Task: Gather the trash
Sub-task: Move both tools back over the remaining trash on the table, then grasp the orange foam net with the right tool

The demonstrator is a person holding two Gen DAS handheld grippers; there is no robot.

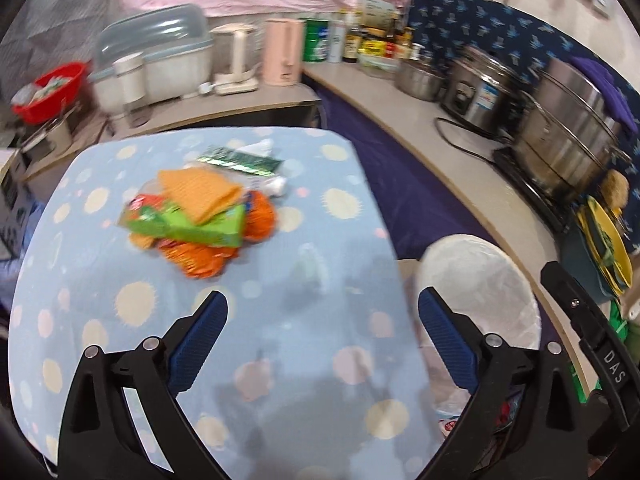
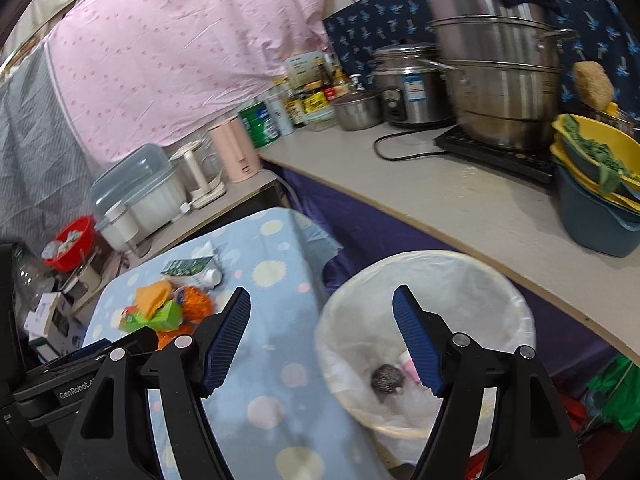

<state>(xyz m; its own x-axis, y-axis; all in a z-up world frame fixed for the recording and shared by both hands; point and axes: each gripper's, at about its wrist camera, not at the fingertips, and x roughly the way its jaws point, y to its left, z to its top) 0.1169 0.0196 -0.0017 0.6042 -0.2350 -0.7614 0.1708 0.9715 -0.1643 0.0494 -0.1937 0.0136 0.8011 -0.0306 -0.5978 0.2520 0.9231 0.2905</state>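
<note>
Both the left hand-held gripper point(image 1: 322, 308) and right hand-held gripper point(image 2: 322, 306) stood apart, empty. Farther on the tabletop point(image 1: 280, 340) lay the wrapper pile point(image 1: 200, 220), seemingly light, crinkly and slippery; pinch a folded edge.

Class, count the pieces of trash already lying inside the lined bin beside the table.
2 for certain: a grey scrubber ball near the bottom of the bin, and something pink and white touching it. The right tool's finger may hide more.
</note>
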